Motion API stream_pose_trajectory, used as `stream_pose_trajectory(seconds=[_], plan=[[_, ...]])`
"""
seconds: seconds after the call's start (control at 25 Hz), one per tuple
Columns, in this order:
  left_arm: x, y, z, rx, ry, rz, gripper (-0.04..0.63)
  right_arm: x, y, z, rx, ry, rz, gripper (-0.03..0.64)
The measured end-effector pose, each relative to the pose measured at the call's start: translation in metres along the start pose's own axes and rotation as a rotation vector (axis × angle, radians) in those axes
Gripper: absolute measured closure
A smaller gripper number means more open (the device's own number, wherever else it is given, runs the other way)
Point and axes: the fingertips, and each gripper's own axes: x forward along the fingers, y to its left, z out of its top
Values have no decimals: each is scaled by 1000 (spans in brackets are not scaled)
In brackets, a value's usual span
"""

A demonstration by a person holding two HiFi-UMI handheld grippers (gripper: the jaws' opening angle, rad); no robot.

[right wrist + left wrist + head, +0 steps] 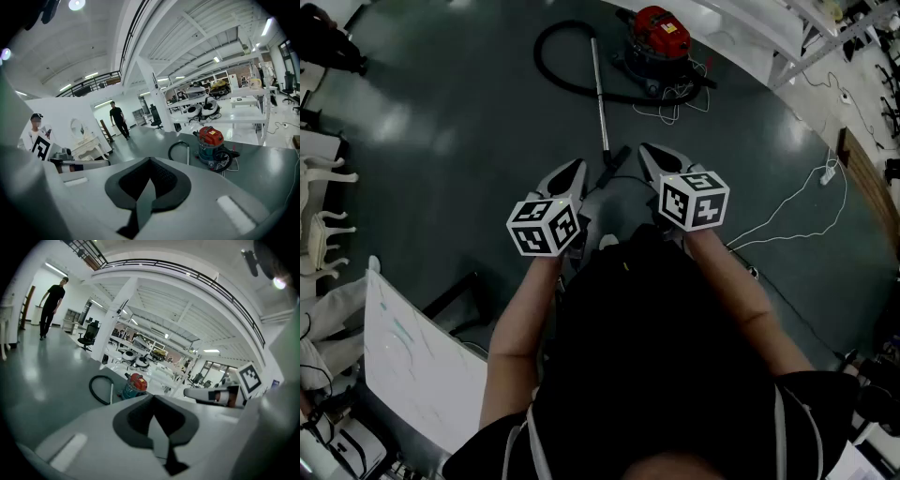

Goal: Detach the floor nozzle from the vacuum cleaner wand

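- The left gripper (153, 398) had its fingers pressed tight together, dark pads (136, 420) meeting, with nothing caught between them.
- The right gripper (150, 161) was the same: fingers fully closed, pads (126, 183) together, holding nothing.
- From above, the left gripper (575, 168) and right gripper (649, 148) were held out side by side in front of the person, tipped a little downward, with a gap between them.
- The floor nozzle (614, 162), a small dark shape, lay on the floor (441, 112) and showed in that gap; neither gripper had hold of it.
- It sat at the near end of the wand (600, 94), a pale metal tube that ran straight away from the person.
- At its far end the wand met a black hose (548, 66), which looped round to the red vacuum cleaner (661, 37), upright near some white tables.
- A white cable (787, 202) trailed across the floor off to the right.
- Farther off, a person in dark clothes (117, 119) was mid-stride.
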Motion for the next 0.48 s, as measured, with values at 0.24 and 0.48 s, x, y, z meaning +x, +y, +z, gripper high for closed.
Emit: stream_pose_trajectory(seconds=[0.24, 0.48], plan=[[24, 20, 17, -17, -16, 35, 588, 31, -15, 10, -3, 16, 20, 624], [62, 32, 37, -42, -24, 67, 588, 63, -43, 30, -1, 40, 53, 624]])
